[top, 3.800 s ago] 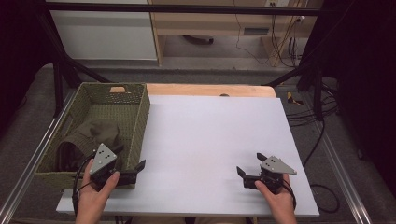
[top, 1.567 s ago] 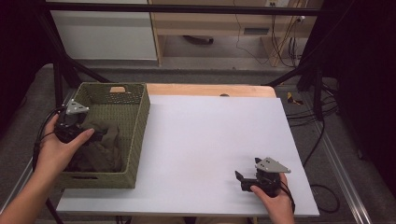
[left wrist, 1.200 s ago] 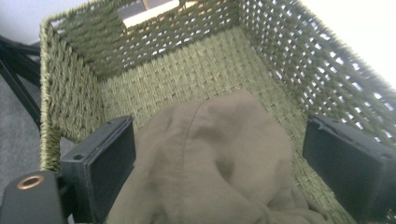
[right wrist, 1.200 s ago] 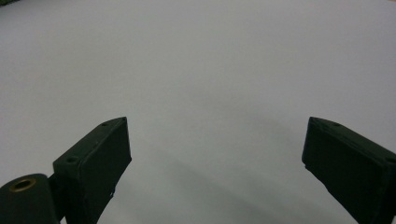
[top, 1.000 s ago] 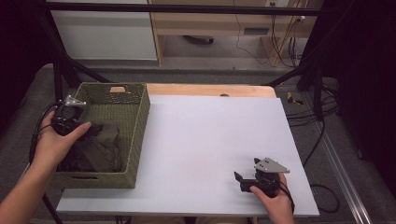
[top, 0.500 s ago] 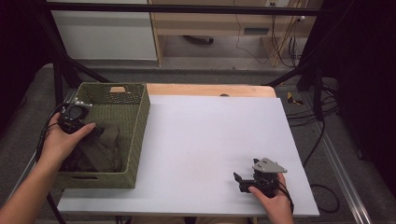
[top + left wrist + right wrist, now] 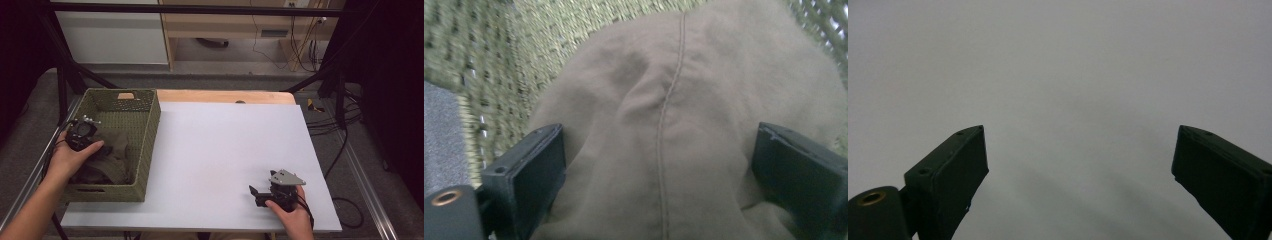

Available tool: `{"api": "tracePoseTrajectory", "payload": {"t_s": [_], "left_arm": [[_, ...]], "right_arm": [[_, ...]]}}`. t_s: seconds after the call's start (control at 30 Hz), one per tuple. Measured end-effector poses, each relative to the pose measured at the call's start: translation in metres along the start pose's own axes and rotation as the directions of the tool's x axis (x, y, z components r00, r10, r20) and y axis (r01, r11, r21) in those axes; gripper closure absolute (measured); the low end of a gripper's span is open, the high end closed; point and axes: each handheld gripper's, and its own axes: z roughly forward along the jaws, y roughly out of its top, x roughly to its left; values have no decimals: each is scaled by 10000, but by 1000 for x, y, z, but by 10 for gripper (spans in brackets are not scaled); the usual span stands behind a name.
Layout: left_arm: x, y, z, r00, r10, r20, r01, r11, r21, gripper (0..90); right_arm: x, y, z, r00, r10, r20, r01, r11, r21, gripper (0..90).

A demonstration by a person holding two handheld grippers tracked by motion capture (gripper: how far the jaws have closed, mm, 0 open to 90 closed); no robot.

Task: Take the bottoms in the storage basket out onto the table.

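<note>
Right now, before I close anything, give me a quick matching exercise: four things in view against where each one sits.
Things:
1. left claw
2. right claw
3. woven basket
4. olive cloth

Places:
A. left edge of the table
B. bunched inside the basket
C. open over bare white table, near right corner
D. open, jaws either side of a fold of cloth

Pairs: 1-D, 2-C, 3-A, 4-B
</note>
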Motion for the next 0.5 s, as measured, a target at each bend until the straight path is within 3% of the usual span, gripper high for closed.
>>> {"api": "tracePoseTrajectory", "payload": {"t_s": [0.1,0.2,0.3,0.37,0.5], "left_arm": [[-3,-2,6,9999,118,-10,-118,9999,92,55],[-5,-3,11,9999,154,33,-154,9997,208,125],[-6,-4,14,10000,-43,-4,43,9998,204,295],[-6,-5,13,10000,-15,6,15,9999,160,455],[-4,-8,13,9997,-112,228,109,9998,158,651]], "right_arm": [[0,0,1,10000,-21,15,21,10000,19,79],[1,0,1,10000,-46,18,46,10000,34,79],[1,0,1,10000,-78,4,78,9999,79,80],[1,0,2,9999,-116,24,115,9999,109,81],[2,-1,2,10000,-95,7,95,9999,121,82]]}}
